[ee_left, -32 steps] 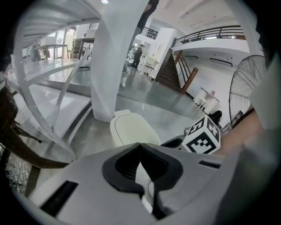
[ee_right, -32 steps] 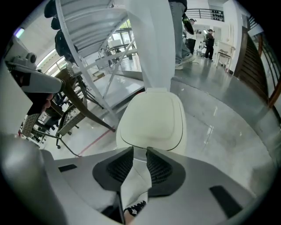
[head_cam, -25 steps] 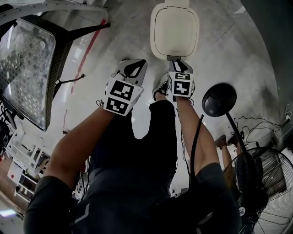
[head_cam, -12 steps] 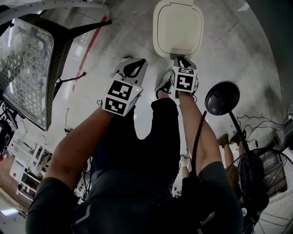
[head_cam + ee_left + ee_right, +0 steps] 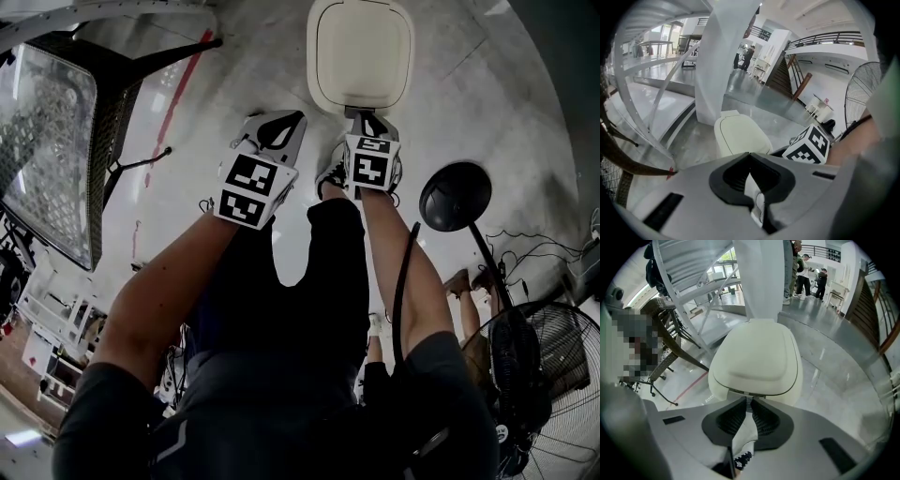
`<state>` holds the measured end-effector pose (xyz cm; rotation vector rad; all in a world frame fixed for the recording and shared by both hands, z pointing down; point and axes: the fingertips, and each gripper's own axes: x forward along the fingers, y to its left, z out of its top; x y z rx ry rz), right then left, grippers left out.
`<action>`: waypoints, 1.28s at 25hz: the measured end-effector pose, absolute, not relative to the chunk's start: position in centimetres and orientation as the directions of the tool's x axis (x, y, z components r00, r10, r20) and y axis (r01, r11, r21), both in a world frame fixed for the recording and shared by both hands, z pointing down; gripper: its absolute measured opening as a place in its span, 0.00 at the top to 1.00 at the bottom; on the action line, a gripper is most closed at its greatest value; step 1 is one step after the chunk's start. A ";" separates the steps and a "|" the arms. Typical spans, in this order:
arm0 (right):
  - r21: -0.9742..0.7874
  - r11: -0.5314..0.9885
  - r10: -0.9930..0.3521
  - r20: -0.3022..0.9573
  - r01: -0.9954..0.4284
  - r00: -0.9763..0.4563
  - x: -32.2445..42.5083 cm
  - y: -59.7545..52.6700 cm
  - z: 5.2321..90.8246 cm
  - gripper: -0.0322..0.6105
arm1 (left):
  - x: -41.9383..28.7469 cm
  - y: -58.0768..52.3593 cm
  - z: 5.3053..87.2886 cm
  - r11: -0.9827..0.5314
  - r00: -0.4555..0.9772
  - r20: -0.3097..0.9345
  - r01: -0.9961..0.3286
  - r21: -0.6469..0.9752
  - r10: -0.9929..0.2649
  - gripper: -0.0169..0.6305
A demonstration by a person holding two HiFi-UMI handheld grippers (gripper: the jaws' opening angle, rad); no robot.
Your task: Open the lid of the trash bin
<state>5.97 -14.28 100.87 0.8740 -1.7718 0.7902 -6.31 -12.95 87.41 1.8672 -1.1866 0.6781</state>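
Note:
The trash bin (image 5: 361,56) is cream-coloured with a rounded lid (image 5: 757,352) that lies flat and closed. It stands on the grey floor at the top middle of the head view. My right gripper (image 5: 367,116) is shut, with its tips right at the lid's front edge (image 5: 750,392), seemingly touching it. My left gripper (image 5: 296,118) is also shut and hangs to the left of the bin (image 5: 738,136), a short way from it. Nothing is held in either gripper. The right gripper's marker cube (image 5: 811,143) shows in the left gripper view.
A black mesh chair (image 5: 56,141) stands at the left. A fan's round black base (image 5: 455,197) and its cage (image 5: 553,375) are at the right. A white pillar (image 5: 761,277) rises just behind the bin. My legs and a shoe (image 5: 330,173) are below the grippers.
Both grippers have edged forward toward the bin. The right gripper's tips now sit at the lid's front edge. The lid has not moved.

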 end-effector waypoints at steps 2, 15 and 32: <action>-0.118 0.520 -0.227 0.936 -0.846 -0.270 6.0 -14.4 100.8 0.86 | -6.2 -13.2 87.4 -0.231 0.414 0.775 -0.910 0.344 -0.478 0.96; -0.175 0.484 -0.193 0.934 -0.858 -0.299 5.8 -14.8 100.7 0.88 | -7.2 -13.1 85.9 -0.215 0.402 0.780 -0.916 0.339 -0.480 0.96; -0.238 0.427 -0.376 0.830 -0.872 -0.411 7.7 -19.9 76.4 0.88 | -5.5 -14.3 68.3 -0.327 0.464 0.677 -0.885 0.331 -0.571 0.96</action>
